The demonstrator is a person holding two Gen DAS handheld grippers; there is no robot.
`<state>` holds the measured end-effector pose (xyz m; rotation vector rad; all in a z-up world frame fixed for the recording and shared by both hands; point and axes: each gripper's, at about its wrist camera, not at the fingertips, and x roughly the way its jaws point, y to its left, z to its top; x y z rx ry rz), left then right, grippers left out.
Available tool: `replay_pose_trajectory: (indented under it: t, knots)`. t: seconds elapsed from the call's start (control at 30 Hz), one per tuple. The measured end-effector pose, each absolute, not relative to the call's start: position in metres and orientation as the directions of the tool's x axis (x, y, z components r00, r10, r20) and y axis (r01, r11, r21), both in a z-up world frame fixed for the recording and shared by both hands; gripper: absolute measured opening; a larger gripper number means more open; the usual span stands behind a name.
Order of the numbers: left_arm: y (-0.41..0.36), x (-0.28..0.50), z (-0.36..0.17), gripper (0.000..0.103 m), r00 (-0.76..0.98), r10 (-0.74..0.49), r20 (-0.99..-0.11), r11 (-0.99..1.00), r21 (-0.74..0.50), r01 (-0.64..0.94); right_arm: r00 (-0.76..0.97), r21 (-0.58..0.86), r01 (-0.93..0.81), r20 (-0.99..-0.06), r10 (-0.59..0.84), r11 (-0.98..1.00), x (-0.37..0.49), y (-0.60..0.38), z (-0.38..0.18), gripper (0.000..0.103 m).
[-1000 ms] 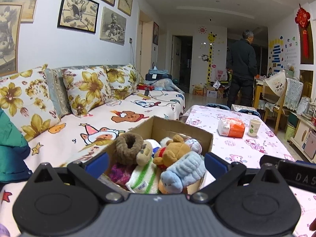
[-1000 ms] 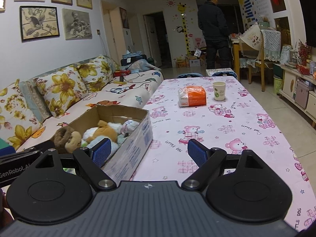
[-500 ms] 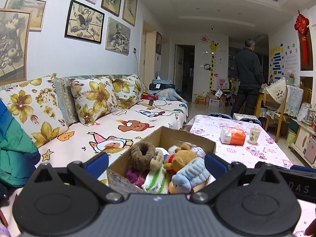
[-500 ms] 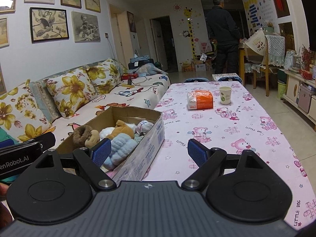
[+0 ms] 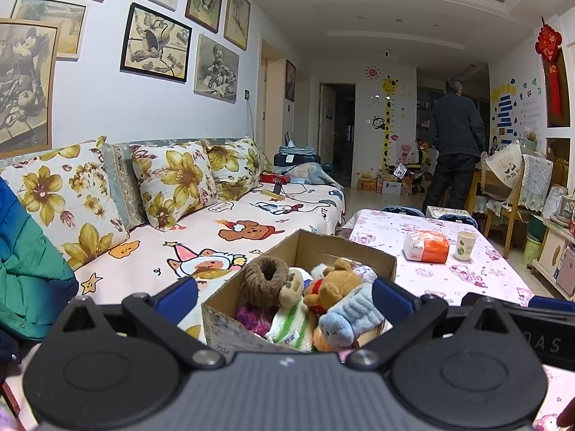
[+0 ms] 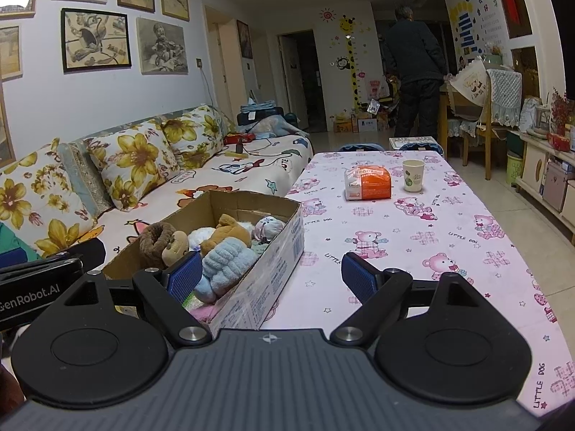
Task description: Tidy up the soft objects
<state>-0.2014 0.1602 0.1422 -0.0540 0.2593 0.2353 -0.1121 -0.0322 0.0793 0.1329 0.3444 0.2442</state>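
Pink table (image 6: 449,237) runs ahead; box (image 6: 273,251) of plush toys (image 5: 316,301) sits before both wide, empty grippers (image 5: 284,292) (image 6: 271,274), perhaps untouched.

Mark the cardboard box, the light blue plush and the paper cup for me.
cardboard box (image 6: 273,265), right wrist view, on its printed outer side wall.
light blue plush (image 6: 226,262), right wrist view, on its fluffy body.
paper cup (image 6: 412,176), right wrist view, on its side.
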Motion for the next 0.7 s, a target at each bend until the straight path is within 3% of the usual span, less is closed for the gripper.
replay_pose_trajectory:
  t: [0.7]
  knots:
    - [0.1617, -0.1964, 0.1347, 0.102, 0.942, 0.213, -0.258, 0.974, -0.023, -0.226, 0.91, 0.159, -0.211, -0.329, 0.253, 0.964, -0.1094, -0.0368, 0.0749, 0.103]
